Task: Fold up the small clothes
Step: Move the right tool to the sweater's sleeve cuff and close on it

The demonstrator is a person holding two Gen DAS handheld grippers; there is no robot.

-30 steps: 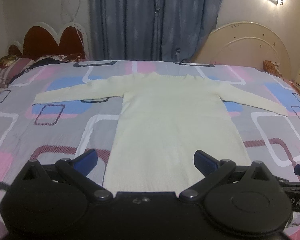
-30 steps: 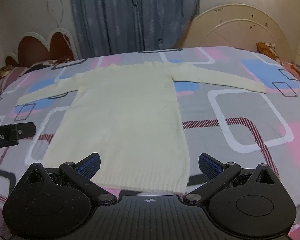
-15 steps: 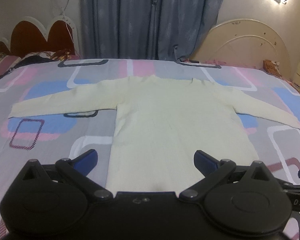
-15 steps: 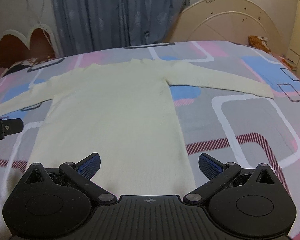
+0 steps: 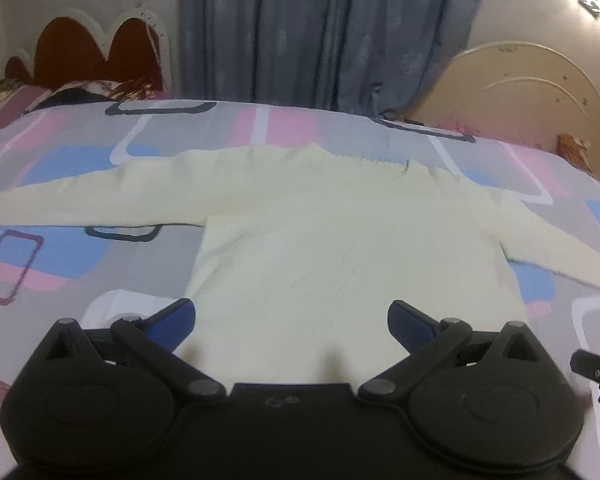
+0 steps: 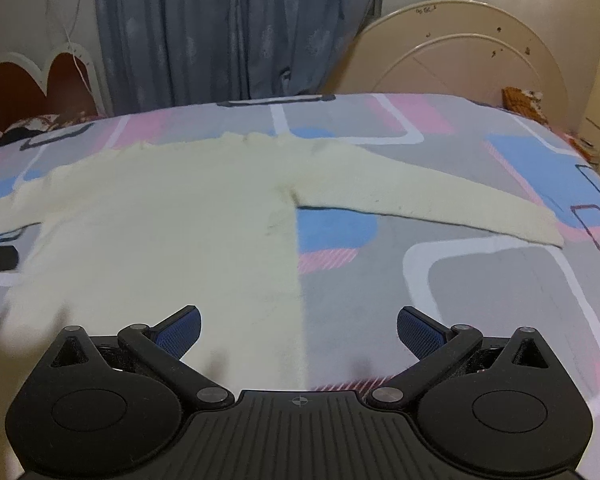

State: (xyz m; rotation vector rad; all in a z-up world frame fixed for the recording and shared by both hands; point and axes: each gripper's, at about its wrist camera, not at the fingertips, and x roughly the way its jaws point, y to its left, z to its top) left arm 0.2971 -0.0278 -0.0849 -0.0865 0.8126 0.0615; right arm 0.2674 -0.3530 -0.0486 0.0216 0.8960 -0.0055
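In the left wrist view the cream sweater [image 5: 340, 240] lies flat and face-down or face-up, which I cannot tell, on the patterned bed [image 5: 60, 248], body toward the near edge, neck toward the far curtain [image 5: 320, 32], and its left sleeve [image 5: 84, 200] stretched out across the sheet. The left gripper [image 5: 292, 316] hovers over the lower body with its jaws wide apart and nothing between them. The knit looks light, soft and limp; it should drape and sag rather than hold a crease, so a pinch at a sleeve cuff or at a hem corner seems the sound place to take hold, and both layers need catching together. In the right wrist view the same sweater [image 6: 160, 232] fills the left half, its right sleeve [image 6: 440, 200] reaching out to the right over the bed [image 6: 480, 300], with a pale headboard [image 6: 460, 60] at the far end. The right gripper [image 6: 299, 328] sits above the sweater's right side seam, jaws likewise spread and empty. Against half a second ago, both cameras have pushed forward and lower: the hem has dropped out of sight beneath the grippers, the sweater looms larger, and the right view has swung so the seam now runs through the middle of the frame.
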